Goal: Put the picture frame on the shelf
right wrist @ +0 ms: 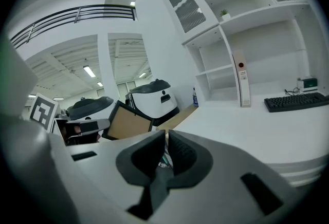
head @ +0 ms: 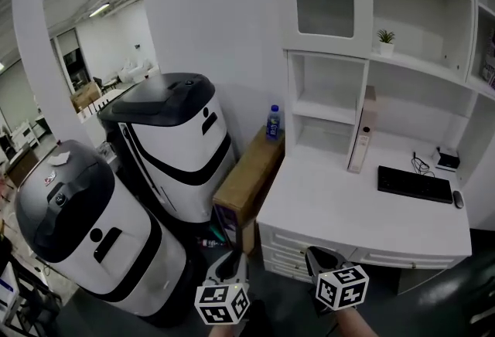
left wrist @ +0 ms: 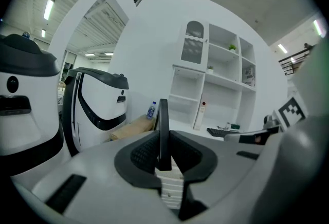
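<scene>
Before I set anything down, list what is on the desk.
A black keyboard, a mouse right of it, a small dark device with a cable behind it, and a tall white box standing upright. Behind that box is hidden.

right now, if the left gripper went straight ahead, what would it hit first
Likely the lower cubbies of the shelf unit, just right of the water bottle; the left gripper, shut on the picture frame, aims there. Depth unclear.

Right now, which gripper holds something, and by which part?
The left gripper clamps the picture frame by its edge; the right gripper holds nothing.
</scene>
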Demonstrator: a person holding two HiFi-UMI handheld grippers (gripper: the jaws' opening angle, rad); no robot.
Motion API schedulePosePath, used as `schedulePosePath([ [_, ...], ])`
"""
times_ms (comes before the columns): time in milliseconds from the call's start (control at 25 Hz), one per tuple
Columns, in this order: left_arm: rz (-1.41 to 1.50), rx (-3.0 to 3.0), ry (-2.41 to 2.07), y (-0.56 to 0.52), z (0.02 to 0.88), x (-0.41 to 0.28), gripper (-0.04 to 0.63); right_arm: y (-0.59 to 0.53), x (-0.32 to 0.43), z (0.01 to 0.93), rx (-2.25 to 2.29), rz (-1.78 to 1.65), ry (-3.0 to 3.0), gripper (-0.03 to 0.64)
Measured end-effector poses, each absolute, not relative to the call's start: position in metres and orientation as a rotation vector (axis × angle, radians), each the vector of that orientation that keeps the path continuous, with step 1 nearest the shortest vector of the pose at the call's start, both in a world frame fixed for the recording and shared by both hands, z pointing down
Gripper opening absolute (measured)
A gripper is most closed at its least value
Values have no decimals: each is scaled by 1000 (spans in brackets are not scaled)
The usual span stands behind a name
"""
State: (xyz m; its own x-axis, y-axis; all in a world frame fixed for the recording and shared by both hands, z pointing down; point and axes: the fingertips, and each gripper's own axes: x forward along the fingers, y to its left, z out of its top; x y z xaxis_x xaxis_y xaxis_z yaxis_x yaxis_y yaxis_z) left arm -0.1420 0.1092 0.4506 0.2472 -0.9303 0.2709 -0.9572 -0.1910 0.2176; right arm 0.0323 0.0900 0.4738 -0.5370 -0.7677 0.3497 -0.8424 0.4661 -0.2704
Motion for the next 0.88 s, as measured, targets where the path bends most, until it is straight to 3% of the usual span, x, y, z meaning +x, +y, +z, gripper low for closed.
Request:
schedulePosePath([
  [480, 133, 2294, -1640, -31, 433, -209, 58, -34, -25, 459, 1559, 627, -2450, 3],
  [880, 140, 2346, -1555, -88, 438, -234, 58, -71, -45, 460, 1659, 639, -2363, 3],
])
